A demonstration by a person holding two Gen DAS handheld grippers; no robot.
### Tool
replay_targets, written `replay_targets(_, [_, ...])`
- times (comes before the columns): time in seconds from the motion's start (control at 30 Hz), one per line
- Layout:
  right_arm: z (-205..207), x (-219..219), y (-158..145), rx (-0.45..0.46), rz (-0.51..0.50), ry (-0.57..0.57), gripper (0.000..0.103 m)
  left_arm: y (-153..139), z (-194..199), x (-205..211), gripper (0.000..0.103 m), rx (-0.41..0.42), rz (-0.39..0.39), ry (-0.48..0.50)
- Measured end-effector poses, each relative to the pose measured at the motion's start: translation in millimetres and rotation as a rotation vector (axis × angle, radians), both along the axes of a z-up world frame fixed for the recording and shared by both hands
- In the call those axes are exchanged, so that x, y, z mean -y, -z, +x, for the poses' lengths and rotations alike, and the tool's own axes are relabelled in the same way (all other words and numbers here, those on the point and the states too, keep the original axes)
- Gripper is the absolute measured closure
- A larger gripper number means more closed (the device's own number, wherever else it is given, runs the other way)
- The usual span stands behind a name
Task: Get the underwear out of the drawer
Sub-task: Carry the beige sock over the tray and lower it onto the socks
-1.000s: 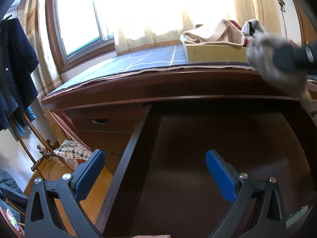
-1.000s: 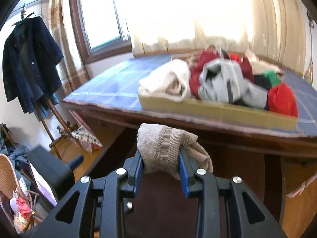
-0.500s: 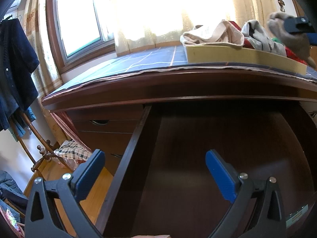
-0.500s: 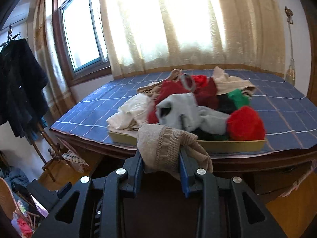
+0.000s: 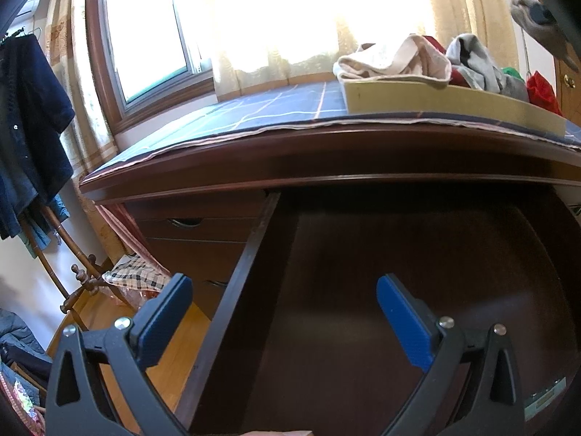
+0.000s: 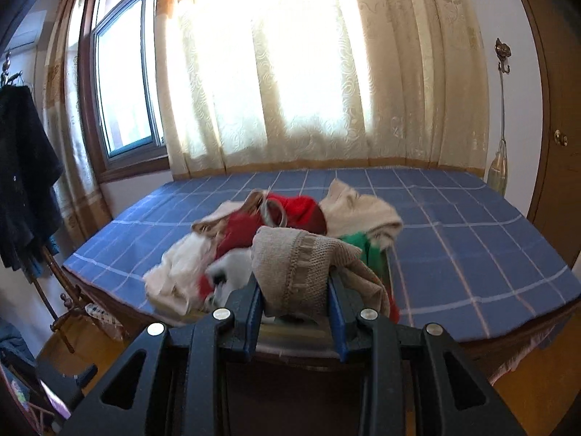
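The drawer [image 5: 417,290] stands pulled out beneath the dark wood top, and its dark floor shows bare as far as the left wrist view reaches. On top sits a shallow yellowish tray [image 5: 435,98] heaped with clothes [image 6: 290,218] — cream, grey, red and green pieces piled above its rim.

The right gripper [image 6: 295,301] is clenched on a beige knitted underwear piece [image 6: 301,265]; the blue pads press it from both sides and the cloth bulges up and droops to the right. It hangs in the air, out of the drawer, in front of the heaped tray. In the left wrist view the same piece shows at the top right edge, high above the tray. The left gripper [image 5: 283,305] is released, its jaws wide apart with nothing between them, over the drawer's left side wall.

The surface [image 6: 472,225] wears a blue checked cloth. Behind it, pale patterned curtains [image 6: 290,91] glow before a window [image 5: 145,29]; dark garments [image 5: 25,127] hang on a wooden stand at the left, and a door with a brass knob stands at the right.

Against a second ago, the right gripper has risen with the underwear — then it sat low at the surface's front edge, now it looks down over the whole cloth. The left gripper has kept its place.
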State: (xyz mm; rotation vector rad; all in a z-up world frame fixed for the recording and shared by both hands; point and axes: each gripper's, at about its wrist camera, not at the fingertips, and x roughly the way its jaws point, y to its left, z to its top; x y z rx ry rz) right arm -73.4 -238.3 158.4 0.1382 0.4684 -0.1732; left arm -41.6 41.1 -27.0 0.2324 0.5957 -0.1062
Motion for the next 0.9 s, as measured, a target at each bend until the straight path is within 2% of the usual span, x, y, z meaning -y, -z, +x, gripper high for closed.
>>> replay_targets(0.23, [43.1,8.0,-12.4,-0.016,0.009,-0.013,0.069,0.4,1.5,-0.5,0.000,0.004,0.000,-0.003])
replay_targets(0.47, [92.9,-18.1,-10.5,-0.041,-0.031,-0.051,0.069,0.6,1.4,-1.6,0.000,0.006,0.000,0.003])
replay_targets(0.73, [158.4,-52.4,8.2,-0.118,-0.072,-0.114,0.069,0.5,-1.4,0.3,0.000,0.010,0.001,0.011])
replay_targets(0.9, [185.7,-60.4,21.7,-0.158,-0.067,-0.099,0.069,0.6,-2.5,0.7,0.000,0.012,0.003,0.016])
